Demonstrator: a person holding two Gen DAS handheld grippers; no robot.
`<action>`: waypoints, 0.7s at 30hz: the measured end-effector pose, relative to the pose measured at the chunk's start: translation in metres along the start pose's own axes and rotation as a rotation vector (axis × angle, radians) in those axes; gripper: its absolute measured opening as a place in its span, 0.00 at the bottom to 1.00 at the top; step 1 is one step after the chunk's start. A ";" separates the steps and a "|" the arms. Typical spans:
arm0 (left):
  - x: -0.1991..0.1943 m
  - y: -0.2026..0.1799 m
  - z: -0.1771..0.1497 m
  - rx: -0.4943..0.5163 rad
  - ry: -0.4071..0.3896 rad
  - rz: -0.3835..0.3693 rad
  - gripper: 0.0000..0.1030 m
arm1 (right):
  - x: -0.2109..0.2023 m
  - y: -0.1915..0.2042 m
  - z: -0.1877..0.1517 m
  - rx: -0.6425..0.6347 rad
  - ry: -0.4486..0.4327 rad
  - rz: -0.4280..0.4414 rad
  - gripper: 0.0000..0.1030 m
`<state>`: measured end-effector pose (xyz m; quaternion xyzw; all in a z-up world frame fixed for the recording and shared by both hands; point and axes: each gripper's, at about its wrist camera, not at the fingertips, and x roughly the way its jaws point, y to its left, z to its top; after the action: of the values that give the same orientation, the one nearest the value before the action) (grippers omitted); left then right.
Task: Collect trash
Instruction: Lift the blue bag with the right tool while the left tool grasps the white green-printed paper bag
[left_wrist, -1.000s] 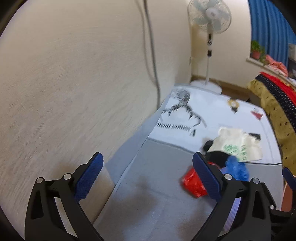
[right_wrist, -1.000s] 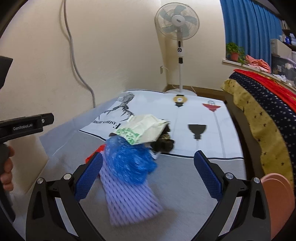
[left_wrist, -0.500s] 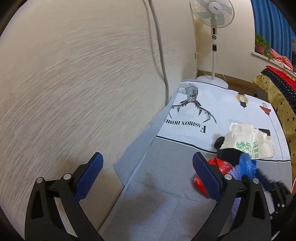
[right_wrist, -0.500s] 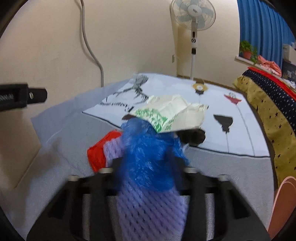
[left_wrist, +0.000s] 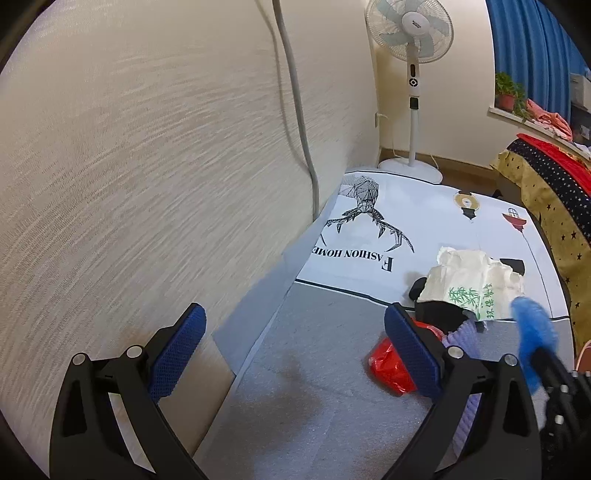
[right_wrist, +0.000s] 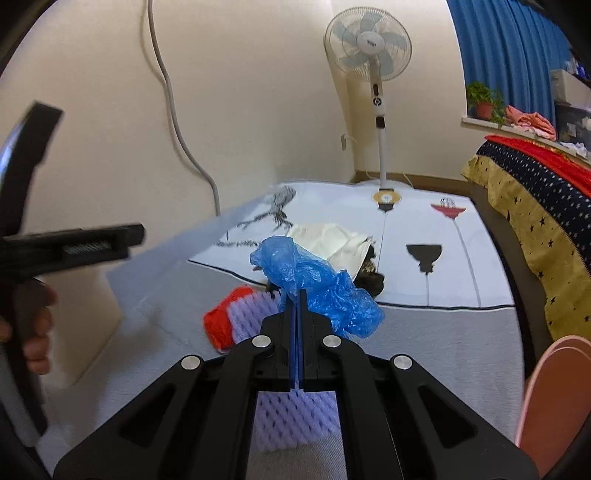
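Left wrist view: the left claw (left_wrist: 295, 354) stands wide open and empty above the grey mat (left_wrist: 314, 406). At 3 o'clock the blue plastic bag (left_wrist: 533, 332) hangs clear of the floor pile.

Right wrist view: the right claw (right_wrist: 296, 295), just closed, pinches the blue plastic bag (right_wrist: 321, 284), a thin crinkled translucent film. Lift steadily, keeping the pinch firm so the bag cannot slip; the purple foam net (right_wrist: 295, 417) and red wrapper (right_wrist: 221, 325) remain at 6 o'clock.

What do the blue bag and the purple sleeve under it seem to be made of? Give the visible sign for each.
Blue bag: probably thin plastic film, glossy; it crumples into sharp, shiny, slightly see-through folds.
Purple sleeve: looks like soft foam netting, matt; its surface is a regular diamond mesh of raised ribs.
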<state>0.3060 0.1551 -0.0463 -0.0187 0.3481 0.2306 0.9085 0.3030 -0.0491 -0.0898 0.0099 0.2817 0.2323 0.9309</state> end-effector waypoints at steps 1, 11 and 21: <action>-0.001 -0.001 0.000 -0.002 -0.004 -0.004 0.92 | -0.006 0.000 0.002 -0.002 -0.007 -0.002 0.00; -0.020 -0.010 -0.001 0.008 -0.077 -0.090 0.92 | -0.080 -0.019 0.024 -0.018 -0.027 -0.107 0.01; -0.029 -0.061 -0.007 0.030 -0.115 -0.309 0.92 | -0.170 -0.068 0.032 0.052 -0.042 -0.230 0.01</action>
<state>0.3098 0.0875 -0.0407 -0.0452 0.2920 0.0834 0.9517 0.2237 -0.1808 0.0153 0.0063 0.2670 0.1163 0.9566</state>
